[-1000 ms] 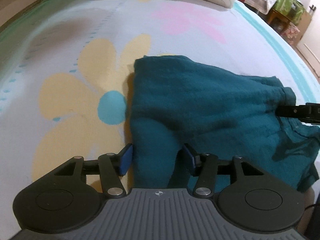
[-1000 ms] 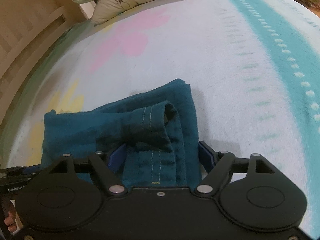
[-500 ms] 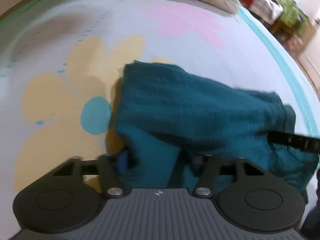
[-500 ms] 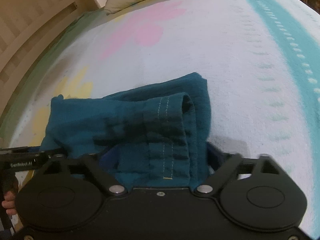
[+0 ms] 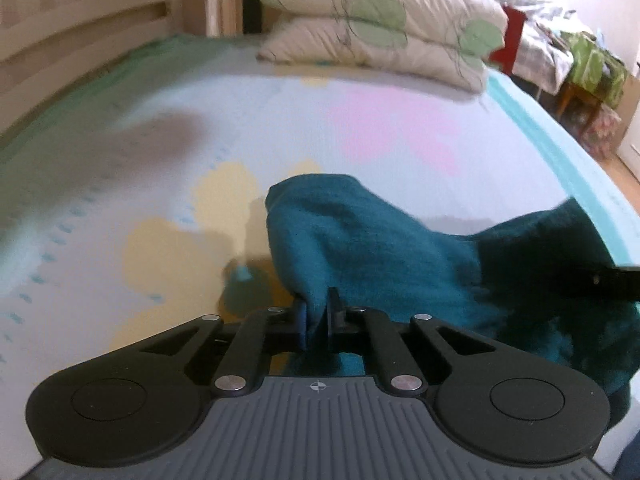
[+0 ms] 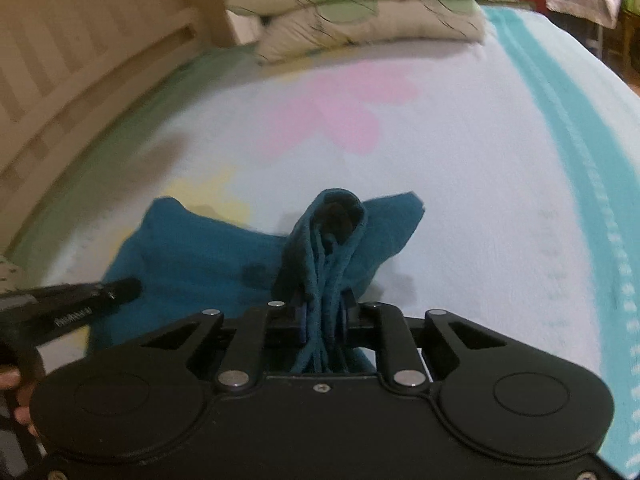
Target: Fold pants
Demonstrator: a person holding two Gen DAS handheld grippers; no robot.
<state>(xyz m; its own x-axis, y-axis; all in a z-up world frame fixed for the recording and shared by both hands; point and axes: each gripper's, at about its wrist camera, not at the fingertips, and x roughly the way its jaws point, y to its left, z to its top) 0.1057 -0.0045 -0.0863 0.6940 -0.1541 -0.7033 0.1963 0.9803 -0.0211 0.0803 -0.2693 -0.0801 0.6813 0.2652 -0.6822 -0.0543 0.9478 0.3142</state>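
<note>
Two claws: both closing on the same teal pants (image 5: 360, 248), one at each end of the near edge.
Left claw (image 5: 317, 322): jaws nearly together, a thin fold of the cloth pinched between the blue pads.
Right claw (image 6: 323, 322): jaws closing on a thick bunch of several layers, gathered upright between the pads, cloth looping over just ahead of the tips.
Pants: lifted at both claws, sagging between them, far edge on the bed sheet (image 5: 120, 184).
Writing: pale lettering on the black bar of the left claw, seen from the right wrist, too blurred to read; a small crosshair mark on the left claw's grey body.
Beyond the claws: pink and yellow flower print on the sheet, then stacked pillows (image 5: 380, 36) at a wooden headboard (image 6: 80, 80).
Hand: fingertips (image 6: 12, 392) at the lower left edge of the right wrist view.
</note>
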